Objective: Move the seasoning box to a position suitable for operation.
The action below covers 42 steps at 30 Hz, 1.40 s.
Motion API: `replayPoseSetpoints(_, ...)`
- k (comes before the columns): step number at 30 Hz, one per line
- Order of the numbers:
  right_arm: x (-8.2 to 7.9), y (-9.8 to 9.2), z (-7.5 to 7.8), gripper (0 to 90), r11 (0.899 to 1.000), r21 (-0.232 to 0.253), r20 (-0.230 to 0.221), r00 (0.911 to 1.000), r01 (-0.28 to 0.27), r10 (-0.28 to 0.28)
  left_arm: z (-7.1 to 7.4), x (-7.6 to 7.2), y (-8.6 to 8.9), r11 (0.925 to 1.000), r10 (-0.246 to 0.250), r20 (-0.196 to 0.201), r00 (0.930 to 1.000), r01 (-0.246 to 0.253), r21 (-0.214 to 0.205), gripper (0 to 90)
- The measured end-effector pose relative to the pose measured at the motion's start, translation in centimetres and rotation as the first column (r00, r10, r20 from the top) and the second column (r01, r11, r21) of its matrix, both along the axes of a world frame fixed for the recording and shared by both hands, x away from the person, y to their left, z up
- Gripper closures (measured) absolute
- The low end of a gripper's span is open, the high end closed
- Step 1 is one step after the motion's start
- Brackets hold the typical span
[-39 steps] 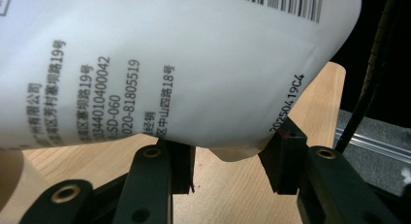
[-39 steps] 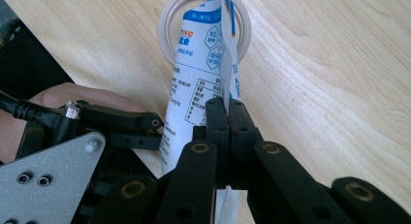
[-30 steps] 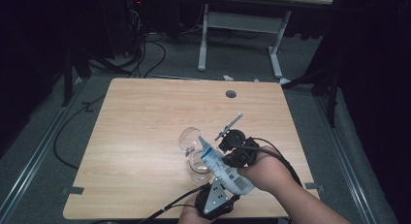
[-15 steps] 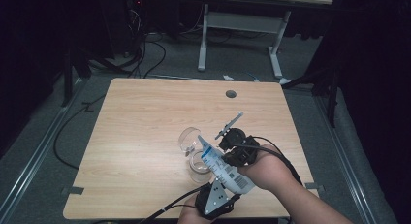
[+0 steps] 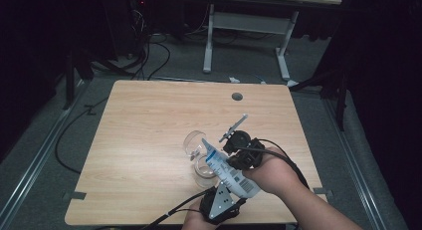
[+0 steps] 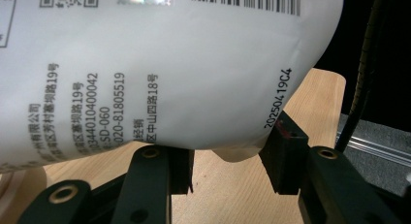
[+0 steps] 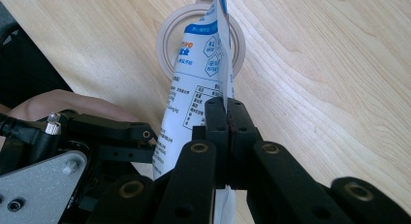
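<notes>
**Pouch steady over jar, no change in the last second**

Pouch (image 5: 226, 171) sits at the near right of the table (image 5: 149, 120), lifted off the wood and tilted. Its top end points left and down toward the jar (image 5: 203, 174), which stands upright just below it. A second glass (image 5: 194, 143) lies on its side just beyond the jar.

Compared with a second ago, nothing has shifted: the pouch has the same tilt, both hands are in the same spots, and the jar hasn't moved. I read this as a hold, not a move.

Right gripper (image 7: 225, 107): jaws shut tight on the pouch's flat side seam, carrying it.

Left gripper (image 6: 228, 156): jaws about half apart at the pouch's fat bottom end. The belly lies on the tips, but I can't tell if the pads actually squeeze it or only prop it.

What this means for the job:
- It looks like a pour or refill into the jar, paused at the aiming stage.
- I can't see any contents flowing, or whether the top is open.
- Next it likely needs more tilt, or a squeeze from the left.
- The risk is that the top end drifts past the jar rim.
</notes>
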State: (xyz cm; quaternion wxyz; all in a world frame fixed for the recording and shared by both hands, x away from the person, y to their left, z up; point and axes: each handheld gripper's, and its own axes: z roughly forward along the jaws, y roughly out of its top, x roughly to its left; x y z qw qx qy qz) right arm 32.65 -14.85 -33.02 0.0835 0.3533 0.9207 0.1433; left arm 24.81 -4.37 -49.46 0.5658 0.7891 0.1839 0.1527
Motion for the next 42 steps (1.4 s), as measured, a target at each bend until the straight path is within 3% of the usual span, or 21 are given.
replayPoseSetpoints(42,0.18,0.57,0.33,90.0,1.0,-0.017,0.004,0.9998,-0.019,0.02,0.48,0.08,0.04,0.9998,-0.014,-0.003,0.9999,0.014,-0.014,59.7)
